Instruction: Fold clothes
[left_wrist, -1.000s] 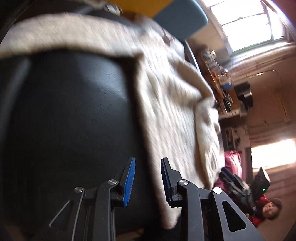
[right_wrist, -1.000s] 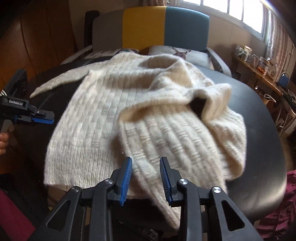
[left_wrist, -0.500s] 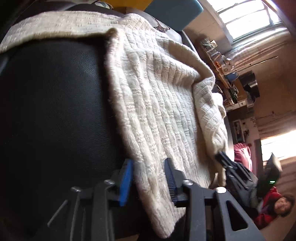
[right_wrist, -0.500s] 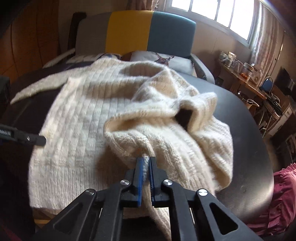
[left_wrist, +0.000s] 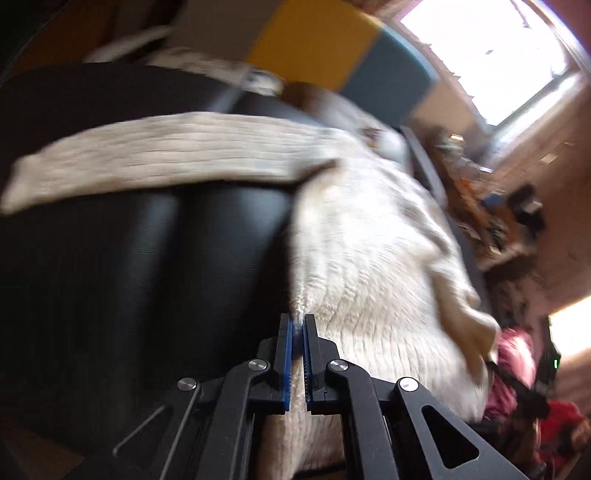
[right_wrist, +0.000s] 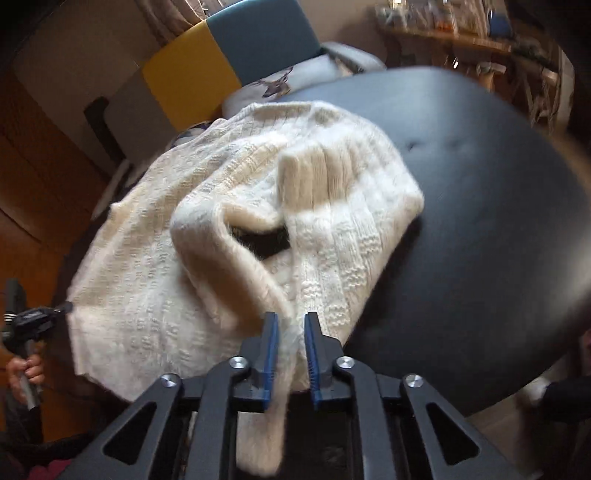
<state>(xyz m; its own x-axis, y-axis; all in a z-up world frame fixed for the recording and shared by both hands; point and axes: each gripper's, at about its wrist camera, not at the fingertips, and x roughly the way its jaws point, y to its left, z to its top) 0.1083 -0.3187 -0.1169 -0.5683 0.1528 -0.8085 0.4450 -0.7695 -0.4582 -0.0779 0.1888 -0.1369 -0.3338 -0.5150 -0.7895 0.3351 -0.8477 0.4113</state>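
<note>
Sweater: I have the cream sweater (right_wrist: 236, 236) lying on the black round table (right_wrist: 480, 206), partly bunched, one sleeve (left_wrist: 155, 155) stretched out flat.
Left gripper (left_wrist: 297, 325): clenched on the sweater's side edge, so I can lift that edge for a fold.
Right gripper (right_wrist: 289, 325): jaws opening with knit between them; I judge the pads no longer press it.
Containers: I see none.

Left gripper (left_wrist: 298, 321) clamped sweater (left_wrist: 369, 266) hem (right gripper (right_wrist: 290, 325) reopening).
</note>
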